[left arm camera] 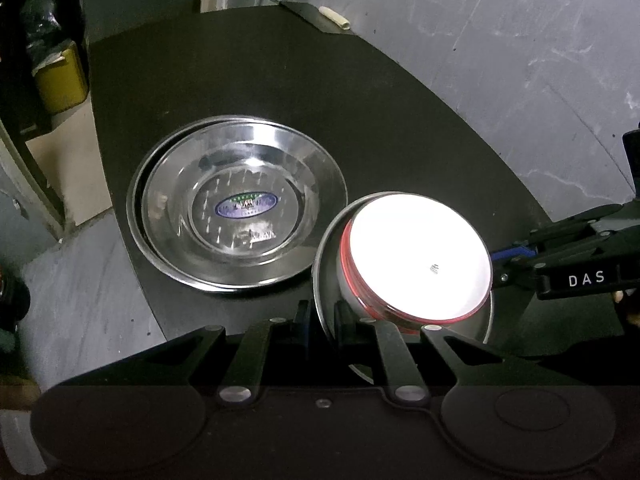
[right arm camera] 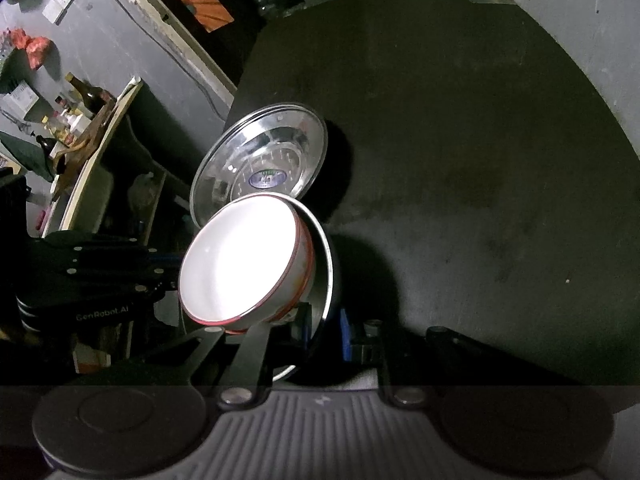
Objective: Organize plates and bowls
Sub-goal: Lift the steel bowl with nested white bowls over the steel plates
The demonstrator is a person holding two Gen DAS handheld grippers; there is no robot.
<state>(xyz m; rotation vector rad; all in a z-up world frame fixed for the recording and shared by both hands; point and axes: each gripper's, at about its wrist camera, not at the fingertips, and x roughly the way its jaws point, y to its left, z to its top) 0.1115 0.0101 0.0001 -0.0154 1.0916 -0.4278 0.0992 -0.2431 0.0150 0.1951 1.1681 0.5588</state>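
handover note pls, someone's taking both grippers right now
Left hand-held gripper: shut on the steel bowl rim, near side.
Right hand-held gripper: shut on the same rim, opposite side.
White bowl with red rim sits nested in the steel bowl, both tilted.
Steel plates stacked on the black table, beside the bowls.
Done: plates stacked, bowls nested.
Left: probably set the bowl pair down level, release both.

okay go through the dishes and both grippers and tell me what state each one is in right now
Steel plates: two stacked, flat on the black table.
Steel bowl: tilted, gripped at its rim on both sides.
White bowl: nested inside the steel bowl.
Left hand-held gripper: shut on the steel bowl's rim.
Right hand-held gripper: shut on the opposite rim.
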